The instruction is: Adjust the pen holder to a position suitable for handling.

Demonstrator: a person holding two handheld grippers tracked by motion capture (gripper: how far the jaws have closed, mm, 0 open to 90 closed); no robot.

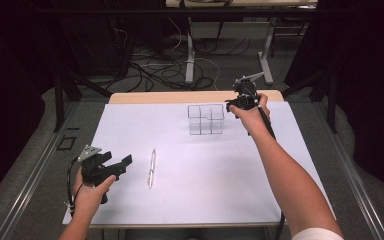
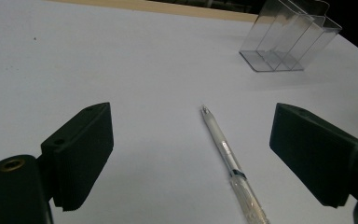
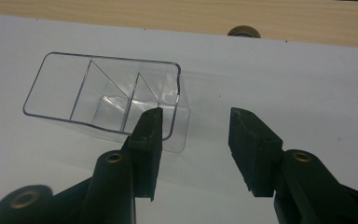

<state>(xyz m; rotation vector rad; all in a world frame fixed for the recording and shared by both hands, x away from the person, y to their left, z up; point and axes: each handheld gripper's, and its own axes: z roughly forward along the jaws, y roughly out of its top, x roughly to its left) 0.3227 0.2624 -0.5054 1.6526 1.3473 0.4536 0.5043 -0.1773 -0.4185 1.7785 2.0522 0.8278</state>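
Plainly, the pen is the thing in hand: a clear-barrelled one lying flat on the white sheet of the bench, toward the near left. Its long axis runs almost straight away from the person, tip toward the far edge. In the left gripper view the pen lies on the sheet ahead of the jaws and between their lines, somewhat nearer the right-hand pad, touching neither.

Just to its left in the high view sits the left gripper, jaws spread wide with nothing between them, pointing across at the barrel. That is the relation the next move likely turns on: the pen lies just to the right of this gripper and crosswise to its reach.

Farther off, well apart from the pen, a clear organiser with divided compartments stands upright near the far edge. The right gripper hovers just beside its right end; in its own view the jaws stand part-open and empty, one black finger in front of the organiser corner.
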